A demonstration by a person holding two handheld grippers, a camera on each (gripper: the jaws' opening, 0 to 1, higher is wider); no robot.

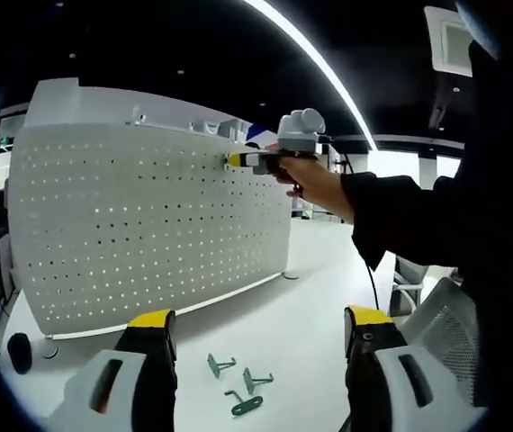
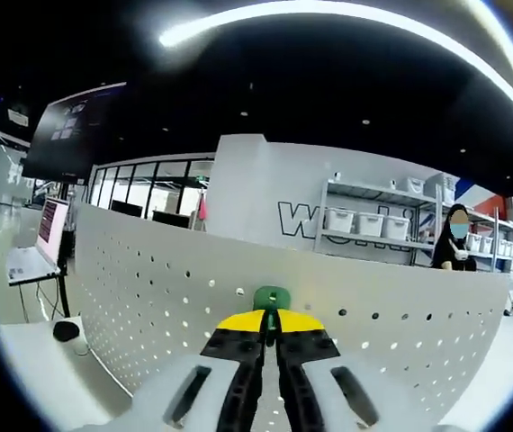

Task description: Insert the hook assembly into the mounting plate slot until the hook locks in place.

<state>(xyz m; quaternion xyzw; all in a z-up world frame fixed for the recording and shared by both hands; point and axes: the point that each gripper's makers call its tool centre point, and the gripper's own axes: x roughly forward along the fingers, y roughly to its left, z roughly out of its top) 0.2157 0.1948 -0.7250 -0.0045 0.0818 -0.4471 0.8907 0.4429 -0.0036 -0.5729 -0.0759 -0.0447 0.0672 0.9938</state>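
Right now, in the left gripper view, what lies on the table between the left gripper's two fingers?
Three green hooks lie loose on the white table, between the left gripper's open fingers.

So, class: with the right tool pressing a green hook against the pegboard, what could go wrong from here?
1. The right tool pinches the green hook by a small edge, so it might twist or slip before locking into the pegboard.
2. The left tool is open above three spare hooks on the table; lowering it could scatter them.
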